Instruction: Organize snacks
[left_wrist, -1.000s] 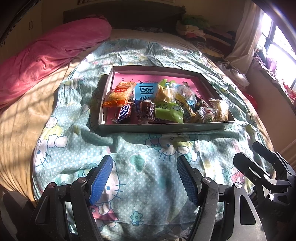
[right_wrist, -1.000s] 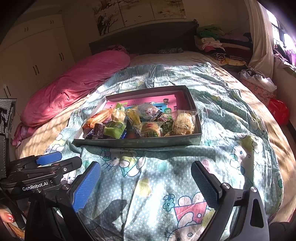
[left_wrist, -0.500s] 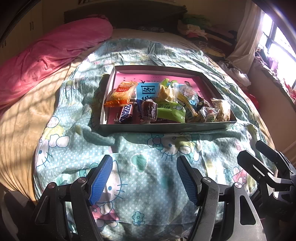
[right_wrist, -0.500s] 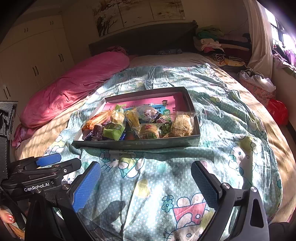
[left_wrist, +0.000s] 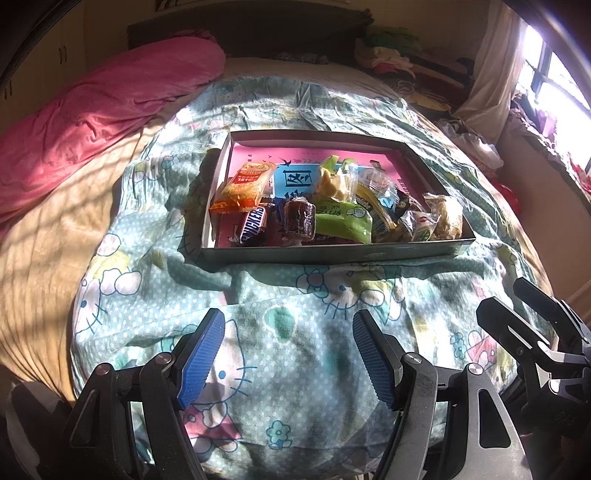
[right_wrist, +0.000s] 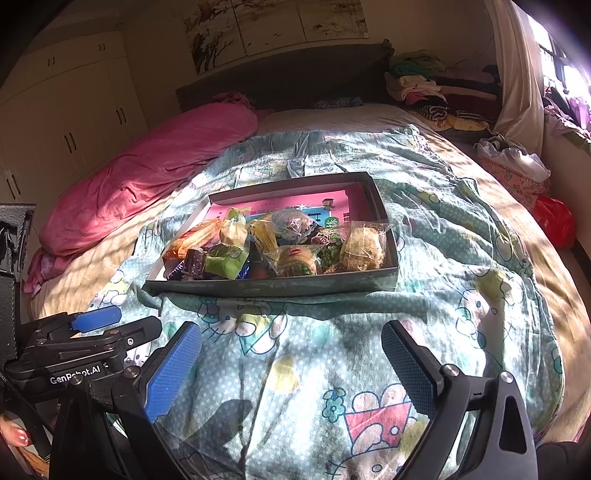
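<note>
Over the quilt (left_wrist: 288, 354), left tongs (left_wrist: 288, 354) and right tongs (right_wrist: 291, 365) gape wide, holding nothing.

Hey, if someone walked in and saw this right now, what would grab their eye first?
Probably the shallow box heaped with wrapped snacks, sitting mid-bed on the cartoon-cat quilt. Next, the pink blanket bunched along the bed's left side. Closest in, the left gripper and right gripper hover open and empty over the quilt.

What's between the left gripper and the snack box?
Only rumpled cartoon-print quilt; nothing else between the left gripper and the snack box, per the left wrist view.
</note>
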